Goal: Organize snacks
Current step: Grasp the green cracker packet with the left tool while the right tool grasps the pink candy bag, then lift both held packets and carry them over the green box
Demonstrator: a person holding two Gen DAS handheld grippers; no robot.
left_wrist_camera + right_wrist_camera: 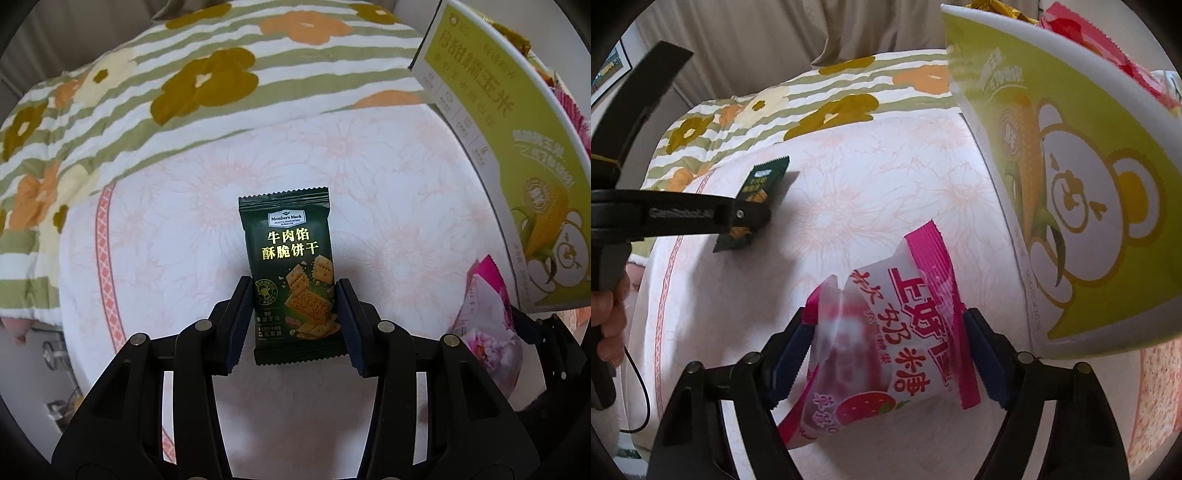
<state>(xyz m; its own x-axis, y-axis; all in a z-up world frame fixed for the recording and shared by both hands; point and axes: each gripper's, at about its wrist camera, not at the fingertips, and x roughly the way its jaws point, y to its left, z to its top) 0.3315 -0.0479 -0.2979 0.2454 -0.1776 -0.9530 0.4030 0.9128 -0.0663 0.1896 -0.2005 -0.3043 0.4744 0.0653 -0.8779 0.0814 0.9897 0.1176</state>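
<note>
Showing the left wrist view first: the left gripper (293,325) is closed on the dark green biscuit packet (290,273), its pads pressing the packet's two long edges near the lower end, a hold that leaves the printed face readable and most of the packet free beyond the fingertips. The packet's long axis runs along the fingers, its serrated top seal pointing away from the camera over the pale floral bedsheet (388,206). The green-and-white snack box (491,122) stands to the right of the packet, well apart from it, and is judged the likely destination. A green-striped flowered quilt (155,96) lies beyond the packet, on the side away from the box. In the right wrist view, the right gripper (886,354) has the pink strawberry candy bag (886,350) between its pads; the film is crumpled inward at both sides, so the grip is read as made. The bag's long axis slants, its pink crimped seal pointing up toward the box (1089,184), which rises just beside it and already holds red and gold packets. Left of the box, the biscuit packet (759,192) appears again in the other gripper (750,218), held by a person's hand (609,314).
</note>
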